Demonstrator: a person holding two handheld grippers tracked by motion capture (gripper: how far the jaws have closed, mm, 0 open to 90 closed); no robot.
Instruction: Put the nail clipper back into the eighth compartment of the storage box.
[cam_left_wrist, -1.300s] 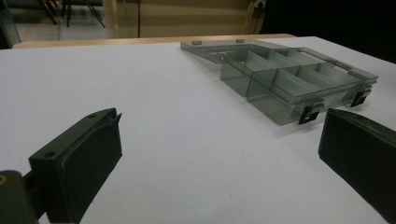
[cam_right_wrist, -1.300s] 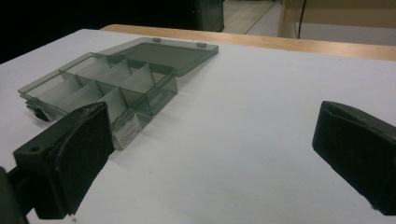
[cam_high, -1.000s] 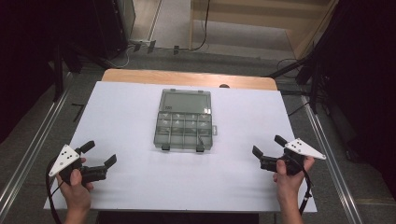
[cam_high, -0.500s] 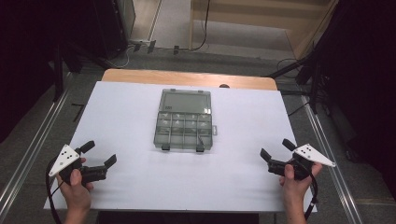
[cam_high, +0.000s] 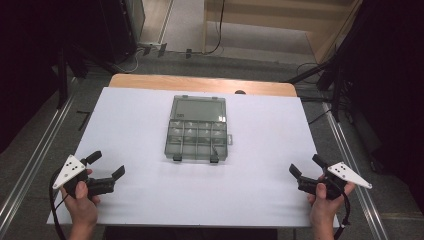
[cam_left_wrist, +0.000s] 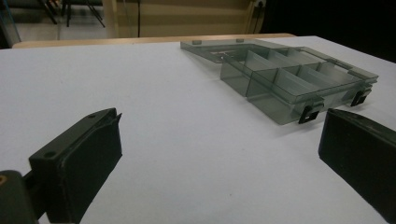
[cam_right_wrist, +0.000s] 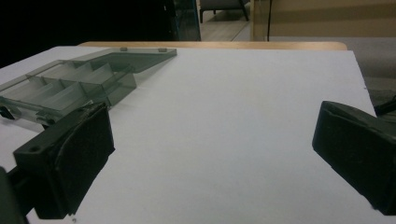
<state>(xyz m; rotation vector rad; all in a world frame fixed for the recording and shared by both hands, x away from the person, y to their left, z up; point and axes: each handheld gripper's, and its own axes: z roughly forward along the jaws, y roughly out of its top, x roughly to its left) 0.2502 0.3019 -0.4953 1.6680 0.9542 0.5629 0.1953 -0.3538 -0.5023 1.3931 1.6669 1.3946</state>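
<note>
one smoky translucent compartment box (cam_high: 198, 129) lies flat at the centre of the high view, on the white table sheet (cam_high: 135, 120), its lid closed over rows of small divided cells. two black latches sit on the box's near edge, toward the bottom of the frame. what the cells hold cannot be made out through the tinted plastic; in the left gripper view the box (cam_left_wrist: 285, 79) sits at upper right, and the cells visible there look bare. in the right gripper view the same box (cam_right_wrist: 74, 81) lies at the upper left.

out toward the lower left of the high view, the left gripper (cam_high: 108, 165) is held in a hand (cam_high: 80, 205) low over the sheet, its jaws spread wide with nothing between them, pointing up and to the right. at lower right the right gripper (cam_high: 306, 165) sits in the other hand (cam_high: 325, 207), jaws likewise wide apart and bare, pointing up and to the left. both grippers are well apart from the box, and a wooden table edge (cam_high: 200, 83) shows beyond the sheet.
</note>
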